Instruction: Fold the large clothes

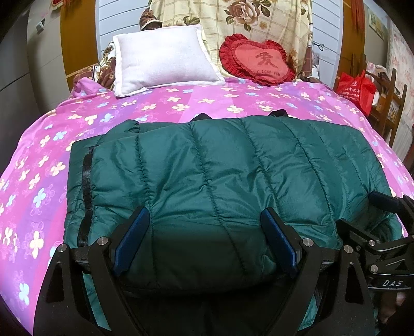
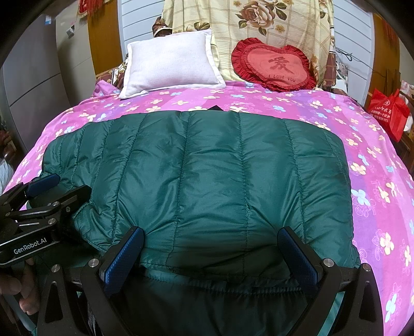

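Your left gripper (image 1: 205, 232) stands wide over the near edge of the green puffer jacket (image 1: 220, 165) — nothing pinched, apparently poised for another fold. Your right gripper (image 2: 211, 249) — equally wide — hovers at the jacket's near hem on the bed (image 2: 375, 144).

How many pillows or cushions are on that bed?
2. A white pillow leans at the head of the bed, on the left. A red heart-shaped cushion sits to its right. More could be hidden behind the draped floral sheet.

White pillow (image 1: 163, 59) beside red heart cushion (image 1: 258, 60); red bag (image 1: 355, 90) right.
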Available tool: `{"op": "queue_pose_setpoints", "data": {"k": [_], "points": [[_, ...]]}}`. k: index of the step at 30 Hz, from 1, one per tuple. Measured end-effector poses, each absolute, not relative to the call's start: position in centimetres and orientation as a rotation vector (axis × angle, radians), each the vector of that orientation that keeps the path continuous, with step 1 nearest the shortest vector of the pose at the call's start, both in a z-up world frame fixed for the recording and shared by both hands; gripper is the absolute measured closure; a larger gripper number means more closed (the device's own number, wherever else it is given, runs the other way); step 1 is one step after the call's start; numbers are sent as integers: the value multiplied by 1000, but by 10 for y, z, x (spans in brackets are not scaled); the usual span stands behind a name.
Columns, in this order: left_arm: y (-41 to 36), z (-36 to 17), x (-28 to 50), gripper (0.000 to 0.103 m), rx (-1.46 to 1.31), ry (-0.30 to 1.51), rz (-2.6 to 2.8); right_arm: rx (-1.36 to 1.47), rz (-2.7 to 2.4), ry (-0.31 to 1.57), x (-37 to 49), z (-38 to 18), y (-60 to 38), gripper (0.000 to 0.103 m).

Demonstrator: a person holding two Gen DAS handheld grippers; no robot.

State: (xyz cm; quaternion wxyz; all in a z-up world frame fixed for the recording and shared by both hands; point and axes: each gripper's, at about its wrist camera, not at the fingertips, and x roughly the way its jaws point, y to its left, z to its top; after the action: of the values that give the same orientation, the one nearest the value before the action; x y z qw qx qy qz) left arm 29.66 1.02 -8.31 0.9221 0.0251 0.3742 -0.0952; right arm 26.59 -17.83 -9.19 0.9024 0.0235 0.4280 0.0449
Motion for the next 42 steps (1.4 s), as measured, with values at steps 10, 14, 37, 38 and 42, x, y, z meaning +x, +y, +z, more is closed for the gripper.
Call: {"op": "queue_pose_setpoints", "data": {"k": [10,14,37,38,42], "points": [[18,-68,293,14,29,751,-170,68,103,841,259,-80,-182,1],[35,-60,291,14,21,731,-88,36,39,775,251,-63,-196,1],[120,-58,205,14,14,808,-8,179,52,901,131,-55,-276,1],[124,-62,195,14,8,835,-11,183,59,917,116,-60,-279,1],[126,-72,162,14,43,860,-13,133,52,971,85,-74,-277,1]]}}
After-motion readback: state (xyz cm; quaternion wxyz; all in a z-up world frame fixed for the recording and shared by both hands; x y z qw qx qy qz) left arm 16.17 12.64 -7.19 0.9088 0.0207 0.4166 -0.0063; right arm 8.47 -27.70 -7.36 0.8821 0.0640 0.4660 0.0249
